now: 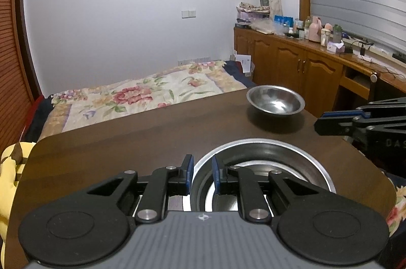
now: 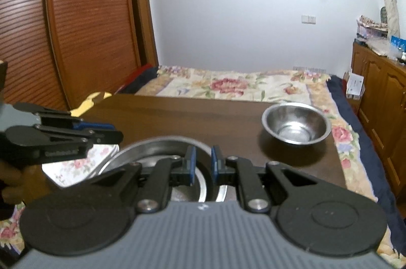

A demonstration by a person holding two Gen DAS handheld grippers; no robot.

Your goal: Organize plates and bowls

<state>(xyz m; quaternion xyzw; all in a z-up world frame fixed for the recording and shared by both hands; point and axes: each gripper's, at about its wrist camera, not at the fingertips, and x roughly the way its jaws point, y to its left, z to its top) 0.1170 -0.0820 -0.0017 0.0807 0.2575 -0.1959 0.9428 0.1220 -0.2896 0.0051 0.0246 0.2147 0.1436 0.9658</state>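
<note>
Dim indoor light, glare in steel bowl (image 1: 275, 99), fisheye-bent edges, right view blurred.

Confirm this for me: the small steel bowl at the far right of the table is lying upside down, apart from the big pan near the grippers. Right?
Not quite. The small steel bowl stands upright with its open side up; the right wrist view looks into its shiny inside. The rest holds: it sits at the far right of the table, apart from the big pan near the grippers.

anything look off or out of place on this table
Nothing spilled, tipped or damaged. The small steel bowl sits upright, apart near the table's far right corner. The large steel basin is at the near edge with a floral plate beside it. Both look empty.
</note>
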